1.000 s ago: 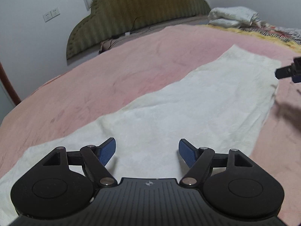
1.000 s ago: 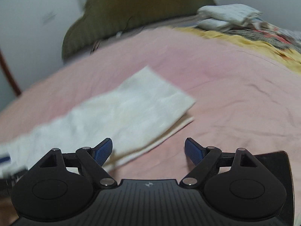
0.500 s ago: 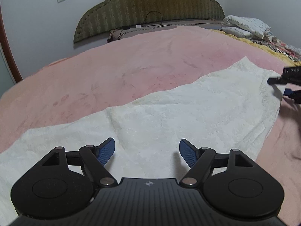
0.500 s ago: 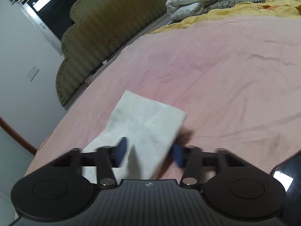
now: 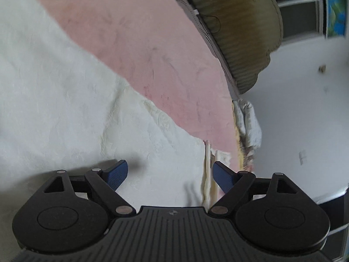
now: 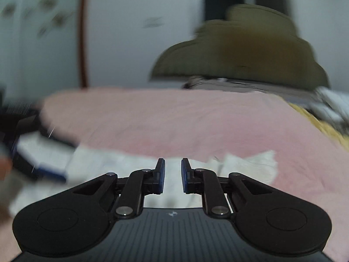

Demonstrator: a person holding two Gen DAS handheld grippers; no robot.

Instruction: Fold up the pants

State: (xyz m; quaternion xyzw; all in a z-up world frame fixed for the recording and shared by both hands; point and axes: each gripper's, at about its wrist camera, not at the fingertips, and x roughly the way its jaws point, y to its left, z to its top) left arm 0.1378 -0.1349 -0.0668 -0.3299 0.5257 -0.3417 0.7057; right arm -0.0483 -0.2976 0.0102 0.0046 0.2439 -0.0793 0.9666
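The white pants [image 5: 65, 100] lie flat on the pink bedspread [image 5: 152, 50]. My left gripper [image 5: 170, 174] is open, low over the pants, with a layered cloth edge [image 5: 208, 174] between its fingers, close to the right pad. In the blurred right wrist view my right gripper [image 6: 172, 173] has its pads close together with a narrow gap over white pants cloth [image 6: 246, 163]; I cannot tell if cloth is pinched. The left gripper [image 6: 32, 166] shows blurred at the left there.
An olive padded headboard [image 5: 235, 28] and white wall [image 5: 305, 120] lie beyond the bed. White pillows [image 5: 248, 122] and a yellow blanket [image 6: 322, 124] sit at the bed's far side.
My left gripper has rolled sideways and dropped to the pants' edge. My right gripper's pads have narrowed from wide open to a small gap, and it swung low over the cloth.
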